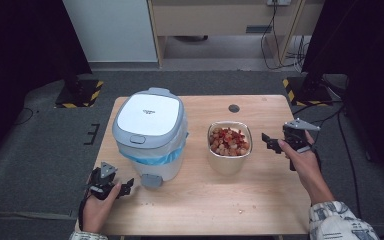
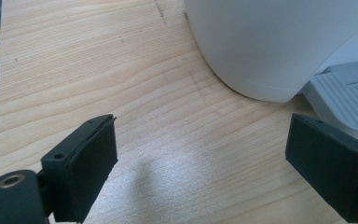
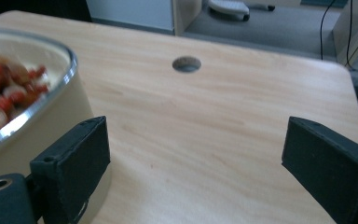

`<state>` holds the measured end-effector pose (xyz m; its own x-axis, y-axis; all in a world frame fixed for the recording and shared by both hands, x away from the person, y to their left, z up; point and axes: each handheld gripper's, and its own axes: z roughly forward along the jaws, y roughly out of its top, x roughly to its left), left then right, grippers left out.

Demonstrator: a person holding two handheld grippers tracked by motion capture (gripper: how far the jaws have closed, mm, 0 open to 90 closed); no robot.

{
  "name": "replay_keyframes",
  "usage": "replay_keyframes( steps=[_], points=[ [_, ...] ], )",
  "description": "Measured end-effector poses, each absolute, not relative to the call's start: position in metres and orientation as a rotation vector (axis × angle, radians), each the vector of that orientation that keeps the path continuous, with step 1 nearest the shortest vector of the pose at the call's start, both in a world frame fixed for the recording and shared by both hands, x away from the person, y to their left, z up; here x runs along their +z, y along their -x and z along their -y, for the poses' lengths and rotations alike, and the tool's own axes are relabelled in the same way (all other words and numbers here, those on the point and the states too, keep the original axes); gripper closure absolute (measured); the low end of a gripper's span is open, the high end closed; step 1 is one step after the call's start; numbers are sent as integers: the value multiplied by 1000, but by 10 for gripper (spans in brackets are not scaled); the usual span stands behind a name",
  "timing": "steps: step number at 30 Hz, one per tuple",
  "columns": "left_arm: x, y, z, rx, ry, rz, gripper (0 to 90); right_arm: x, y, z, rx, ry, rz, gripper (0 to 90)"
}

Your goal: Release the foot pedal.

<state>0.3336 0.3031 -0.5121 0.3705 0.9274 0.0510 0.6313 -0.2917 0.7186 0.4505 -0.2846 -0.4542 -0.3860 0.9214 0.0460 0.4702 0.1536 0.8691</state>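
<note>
In the right gripper view the bowl (image 3: 32, 116) is cut off by the left edge, its reddish contents (image 3: 4, 93) blurred beyond telling. In the left gripper view the bin (image 2: 279, 42) runs past the top edge, and its pedal (image 2: 349, 100) past the right edge.

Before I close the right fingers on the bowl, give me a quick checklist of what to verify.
1. Right gripper open, nothing between its fingers: ok.
2. Bowl upright, food inside: ok.
3. Fingers astride the bowl rim: not ok, the bowl sits left of them in the right gripper view.
4. Bin lid open for tipping: not ok, shut.
5. Left gripper open by the pedal: ok.
6. Pedal contact: cannot tell.
</note>
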Motion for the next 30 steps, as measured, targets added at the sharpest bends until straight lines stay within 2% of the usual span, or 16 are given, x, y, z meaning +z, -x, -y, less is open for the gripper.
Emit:
replay_keyframes(
  steps=[14, 22, 30],
  points=[
    [-519, -339, -312, 632, -2034, -1389, 84, -498, -447, 293, 1054, -1480, -1951, 90],
    [-527, -343, -315, 582, -2051, -1398, 79, -521, -445, 292, 969, -1540, -1978, 87],
    [-534, -345, -314, 557, -2039, -1367, 35, -539, -442, 284, 871, -1540, -2013, 68]
  ],
)
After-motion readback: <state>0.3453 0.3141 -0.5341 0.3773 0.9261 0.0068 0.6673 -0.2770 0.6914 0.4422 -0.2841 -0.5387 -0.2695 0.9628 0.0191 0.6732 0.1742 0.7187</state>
